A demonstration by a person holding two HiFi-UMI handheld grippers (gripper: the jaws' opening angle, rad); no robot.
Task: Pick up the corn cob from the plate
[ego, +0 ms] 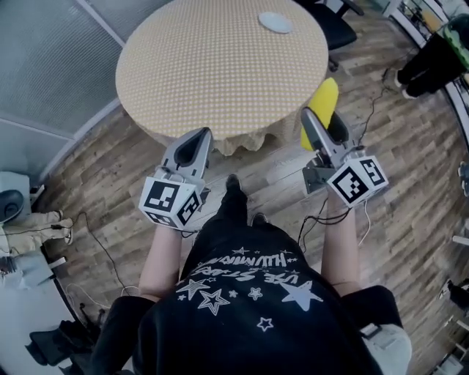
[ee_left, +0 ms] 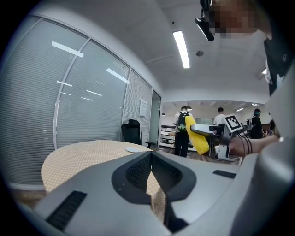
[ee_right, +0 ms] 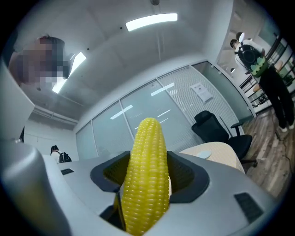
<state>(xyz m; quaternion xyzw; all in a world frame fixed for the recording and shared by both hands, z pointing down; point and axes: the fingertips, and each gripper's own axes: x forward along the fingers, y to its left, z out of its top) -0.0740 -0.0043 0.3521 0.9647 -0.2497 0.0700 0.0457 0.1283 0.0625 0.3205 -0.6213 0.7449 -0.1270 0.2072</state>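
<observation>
Corn cob [ee_right: 147, 179] stands upright, clamped between the jaws of the right gripper [ego: 322, 123], in the air over the wooden floor [ego: 410, 168] just off the near right edge of the round table [ego: 212, 66]. At the far side of the tabletop, well apart from the cob, lies what looks like a small pale plate [ego: 275, 22], too small to read closely. Left gripper [ego: 196, 140] hangs off the table's near edge, its jaws closed together on nothing.

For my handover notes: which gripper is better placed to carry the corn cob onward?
Right: the right gripper is shut on the corn cob; the left gripper is shut and empty.
</observation>
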